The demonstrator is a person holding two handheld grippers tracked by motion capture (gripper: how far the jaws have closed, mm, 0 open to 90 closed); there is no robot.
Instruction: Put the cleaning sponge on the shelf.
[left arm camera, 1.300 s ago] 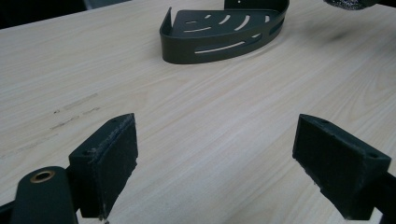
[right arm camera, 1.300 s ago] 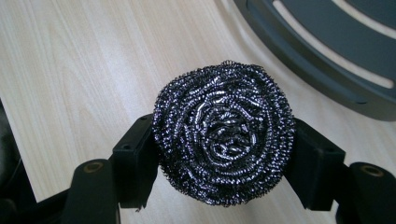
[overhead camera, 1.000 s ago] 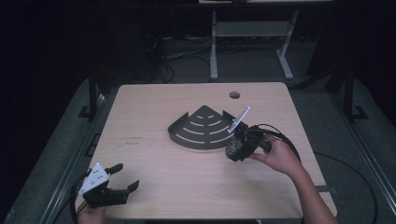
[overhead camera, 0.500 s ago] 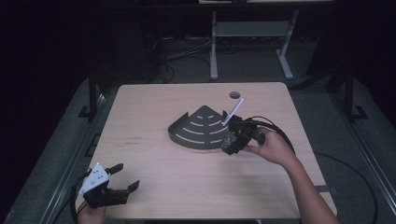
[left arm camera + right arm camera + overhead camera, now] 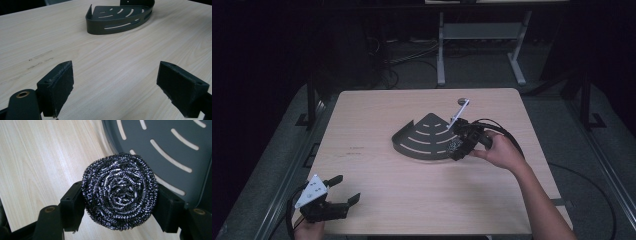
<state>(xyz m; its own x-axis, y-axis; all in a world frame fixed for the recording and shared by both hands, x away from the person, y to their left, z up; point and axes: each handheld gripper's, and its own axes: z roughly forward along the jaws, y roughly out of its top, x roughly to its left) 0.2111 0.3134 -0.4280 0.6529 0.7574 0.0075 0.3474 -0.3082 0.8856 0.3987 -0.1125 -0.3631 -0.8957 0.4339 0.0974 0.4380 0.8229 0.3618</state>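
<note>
Holding steel scourer (image 5: 120, 195) over slotted corner tray (image 5: 424, 137), not yet released
Right gripper (image 5: 455, 146) pinches scourer; left gripper (image 5: 343, 191) spread, idle

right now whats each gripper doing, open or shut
Left gripper: open, nothing between its jaws, low over the table.
Right gripper: shut on the steel wool scourer, at the dark corner shelf's rim.

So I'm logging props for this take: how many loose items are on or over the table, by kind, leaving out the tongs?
Dark slotted corner rack: 1
Steel wool scourer, clamped in the right tongs: 1
Small dark round thing at the far table edge, too small to identify: 1
Total: 3
</note>
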